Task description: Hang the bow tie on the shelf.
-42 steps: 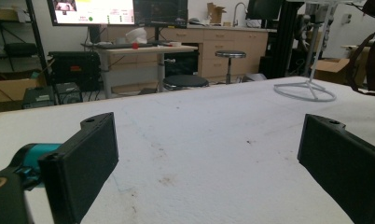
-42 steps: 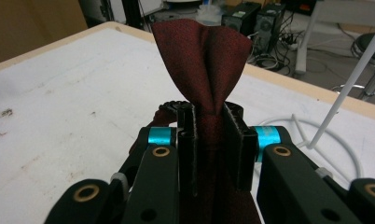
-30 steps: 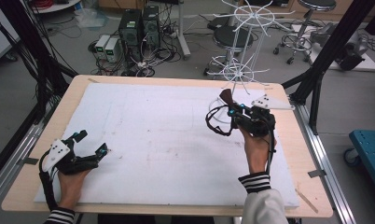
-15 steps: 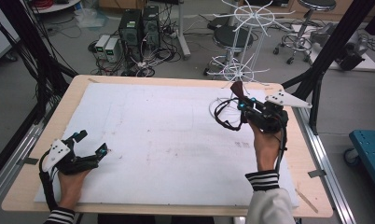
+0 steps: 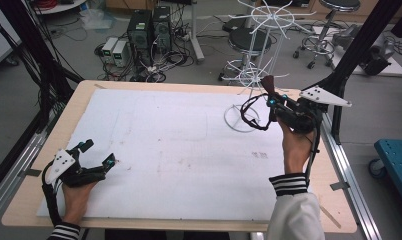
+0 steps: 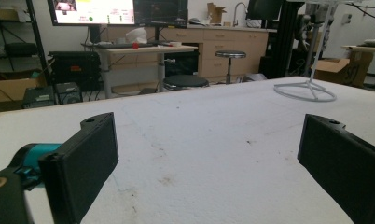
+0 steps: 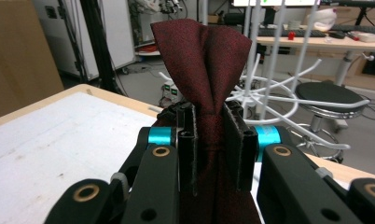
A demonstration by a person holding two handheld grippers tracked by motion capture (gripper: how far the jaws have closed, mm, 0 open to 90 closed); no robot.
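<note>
A dark red bow tie with a black strap loop hanging from it is pinched in my right gripper, which is held in the air at the table's far right, beside a white wire stand. In the right gripper view the red fabric fans out above the jaws, and the right gripper is shut on its middle, with the stand's wire arms just behind. My left gripper rests on the table at the near left, open, with nothing between its jaws.
The stand's ring base sits on the white table cover; in the left gripper view the ring base lies far off to the right. Beyond the table are stools, computer boxes and cables on the floor. Black frame posts flank the table.
My right gripper has carried the bow tie to the right and farther back, up beside the wire stand. The left gripper has stayed put.
</note>
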